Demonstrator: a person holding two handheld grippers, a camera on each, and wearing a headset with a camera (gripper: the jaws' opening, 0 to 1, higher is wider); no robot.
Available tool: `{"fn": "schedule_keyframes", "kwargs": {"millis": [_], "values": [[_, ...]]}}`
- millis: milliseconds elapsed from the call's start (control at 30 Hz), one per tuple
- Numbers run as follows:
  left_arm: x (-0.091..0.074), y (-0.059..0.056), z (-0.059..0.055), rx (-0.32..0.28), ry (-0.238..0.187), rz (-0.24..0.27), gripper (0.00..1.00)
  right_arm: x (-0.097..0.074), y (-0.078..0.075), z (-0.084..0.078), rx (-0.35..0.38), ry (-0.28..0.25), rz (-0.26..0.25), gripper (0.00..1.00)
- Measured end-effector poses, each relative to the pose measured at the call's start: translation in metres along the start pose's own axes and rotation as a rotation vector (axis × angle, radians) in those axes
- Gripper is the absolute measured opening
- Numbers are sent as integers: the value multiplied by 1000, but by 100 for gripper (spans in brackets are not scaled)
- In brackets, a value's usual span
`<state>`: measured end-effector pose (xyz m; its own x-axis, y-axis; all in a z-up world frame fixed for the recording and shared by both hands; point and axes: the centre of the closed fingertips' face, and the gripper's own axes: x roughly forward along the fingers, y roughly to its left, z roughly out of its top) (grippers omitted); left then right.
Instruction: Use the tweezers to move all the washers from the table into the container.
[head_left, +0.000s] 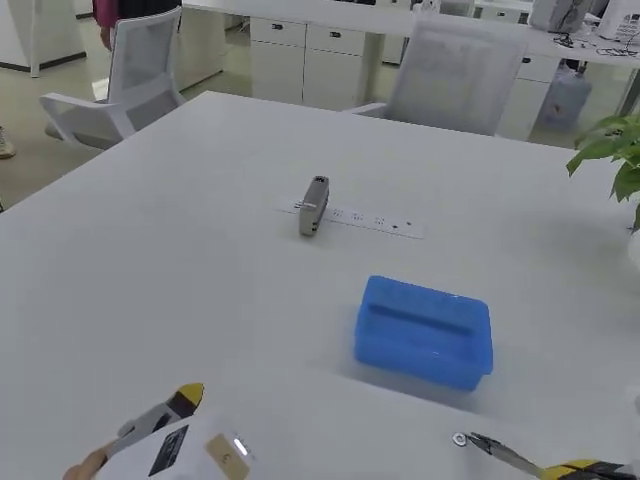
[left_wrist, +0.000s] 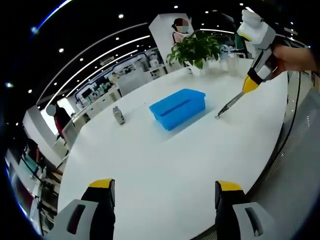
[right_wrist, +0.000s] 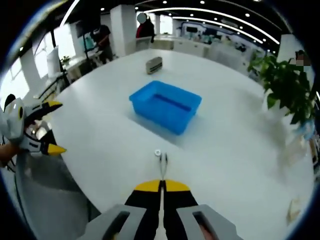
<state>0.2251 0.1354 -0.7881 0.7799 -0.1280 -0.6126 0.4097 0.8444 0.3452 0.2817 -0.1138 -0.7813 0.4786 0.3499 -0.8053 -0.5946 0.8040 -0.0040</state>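
A blue container (head_left: 425, 332) (left_wrist: 178, 107) (right_wrist: 165, 106) stands on the white table (head_left: 200, 260). A small metal washer (head_left: 459, 439) (right_wrist: 158, 153) lies on the table in front of it. My right gripper (head_left: 562, 468) (right_wrist: 161, 186) (left_wrist: 251, 83) is shut on thin metal tweezers (head_left: 505, 455) (right_wrist: 162, 167) (left_wrist: 229, 105). The tweezer tips rest right beside the washer; I cannot tell whether they pinch it. My left gripper (head_left: 190, 398) (left_wrist: 162, 192) (right_wrist: 54, 127) hovers open over the table's near left edge, holding nothing.
A small grey device (head_left: 314, 205) (left_wrist: 118, 115) (right_wrist: 153, 64) sits mid-table by a flush socket strip (head_left: 375, 220). A potted plant (head_left: 612, 150) (left_wrist: 195, 50) (right_wrist: 285, 85) stands at the right. Office chairs (head_left: 445, 70) line the far side.
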Motion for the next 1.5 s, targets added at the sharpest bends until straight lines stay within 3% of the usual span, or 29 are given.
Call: {"fn": "schedule_keyframes", "kwargs": {"millis": [133,367,500,567,733,867,967,1033,1100,1300,1500], "values": [[0,-4,1,2,0,-24,81,-7,-2,12,-28,-29,-16,0],[3,-23,10,21,-12,-141,66,-10,-1,24,-74,-41,28,0],[17,-35,33,63,-61,-245,58,-9,1,32,-129,-44,74,0],[24,-39,45,65,-87,-278,56,-10,3,37,-165,-42,87,0],[43,-58,74,68,-120,-430,52,-12,7,49,-275,-43,117,0],[59,-69,96,88,-161,-499,48,-14,13,58,-327,-63,168,0],[74,-73,103,112,-159,-529,42,-10,15,60,-361,-74,215,0],[84,-77,111,105,-166,-563,39,-9,14,63,-383,-89,215,0],[90,-83,119,142,-191,-610,39,-9,12,67,-405,-99,218,0],[110,-98,127,181,-173,-677,40,-3,12,76,-413,-128,251,0],[121,-111,139,210,-197,-729,38,7,12,77,-417,-123,272,0]]}}
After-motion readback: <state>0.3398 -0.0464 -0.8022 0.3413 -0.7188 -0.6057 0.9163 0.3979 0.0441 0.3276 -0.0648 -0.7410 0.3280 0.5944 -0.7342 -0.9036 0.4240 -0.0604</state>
